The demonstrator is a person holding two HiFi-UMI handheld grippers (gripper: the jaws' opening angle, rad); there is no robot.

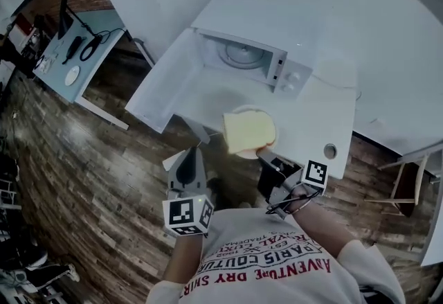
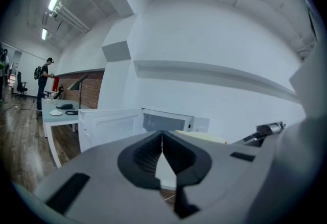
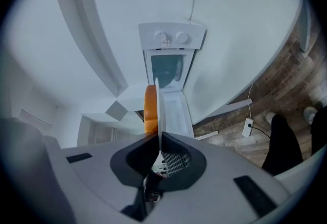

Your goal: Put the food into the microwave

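Standing on the white table (image 1: 325, 115), the microwave (image 1: 249, 53) is being kept open, its door (image 1: 163, 81) swung to the left. Near it, a plate (image 1: 243, 154) carrying the bread slice (image 1: 248, 131) is being gripped by its rim in the right gripper (image 1: 263, 154). The left gripper (image 1: 194, 154) is being held closed and empty.

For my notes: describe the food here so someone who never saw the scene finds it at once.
Find the white microwave, door swung open, on the white table. In front of its opening the right hand-held gripper grips a small white plate by the rim, and the slice of bread lies on it. It is the only pale yellow, squarish thing amid the white.
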